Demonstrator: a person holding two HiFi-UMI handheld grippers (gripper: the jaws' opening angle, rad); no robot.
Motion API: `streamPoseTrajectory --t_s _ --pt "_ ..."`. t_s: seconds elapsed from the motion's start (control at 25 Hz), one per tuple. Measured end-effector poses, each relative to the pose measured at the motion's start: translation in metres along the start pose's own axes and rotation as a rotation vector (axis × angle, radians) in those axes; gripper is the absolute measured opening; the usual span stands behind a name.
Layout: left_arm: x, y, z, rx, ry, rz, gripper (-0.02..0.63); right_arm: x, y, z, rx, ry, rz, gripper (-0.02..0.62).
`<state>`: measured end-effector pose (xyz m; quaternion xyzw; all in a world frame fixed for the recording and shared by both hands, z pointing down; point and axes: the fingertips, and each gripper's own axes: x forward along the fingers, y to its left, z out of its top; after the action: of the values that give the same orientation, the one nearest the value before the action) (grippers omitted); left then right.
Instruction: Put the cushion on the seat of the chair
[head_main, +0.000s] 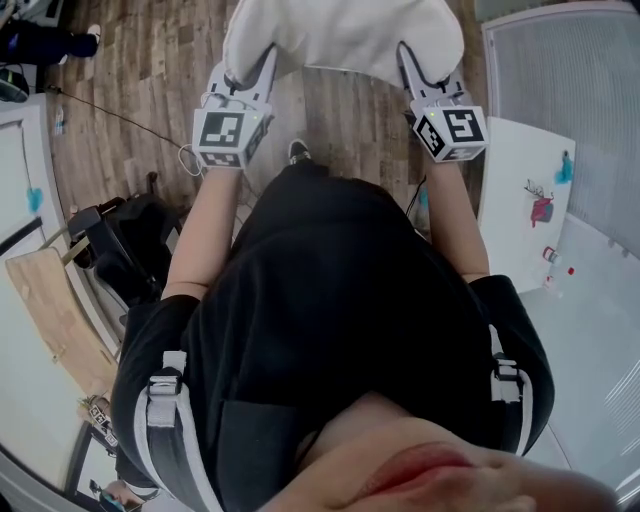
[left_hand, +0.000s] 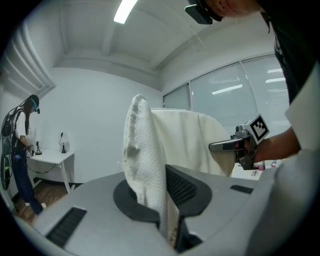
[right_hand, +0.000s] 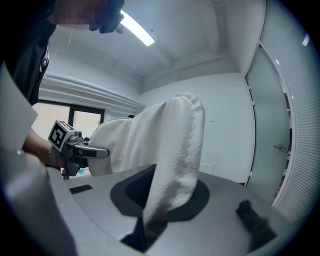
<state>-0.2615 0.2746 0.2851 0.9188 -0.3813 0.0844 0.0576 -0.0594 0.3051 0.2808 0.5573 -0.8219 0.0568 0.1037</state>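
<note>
**Cushion carried in both grippers, seat not yet reached**

Head view: white cushion (head_main: 340, 35) held out ahead of the body, above the wooden floor (head_main: 130, 100), touching nothing else. Left gripper (head_main: 266, 58) clamped on its near left edge, right gripper (head_main: 405, 55) on its near right edge. No chair seat plainly made out here. Dark furniture (head_main: 120, 250) at the left too unclear to name.

Left gripper view: jaws nipped tight on a fold of the fleecy fabric, with the rest of the cushion spread across toward the other gripper. White desk (left_hand: 50, 159) and a standing person (left_hand: 17, 150) well behind.

Right gripper view: same pinch on the opposite edge, cloth bunched between the pads.

Judged step: transport, with placing not begun. Next calls for finding the chair and bringing the cushion level over the seat. Then lowering both sides together, and letting go only once it rests flat.
</note>
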Motion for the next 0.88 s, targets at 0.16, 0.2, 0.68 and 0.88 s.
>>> streamPoseTrajectory --t_s 0.16,0.2,0.68,0.88 --pt "0.008 -0.006 0.006 -0.003 -0.007 -0.011 0.054 -0.002 -0.009 0.002 0.005 -0.007 -0.018 0.055" --pt "0.009 -0.006 0.007 -0.002 -0.010 -0.012 0.054 -0.002 -0.011 0.003 0.004 -0.009 -0.021 0.055" --pt "0.035 0.001 0.022 0.025 -0.019 -0.005 0.054 0.014 -0.036 0.013 0.002 -0.033 -0.022 0.055" --pt "0.063 0.007 0.031 0.038 -0.017 0.024 0.054 0.034 -0.062 0.016 0.009 -0.052 -0.004 0.055"
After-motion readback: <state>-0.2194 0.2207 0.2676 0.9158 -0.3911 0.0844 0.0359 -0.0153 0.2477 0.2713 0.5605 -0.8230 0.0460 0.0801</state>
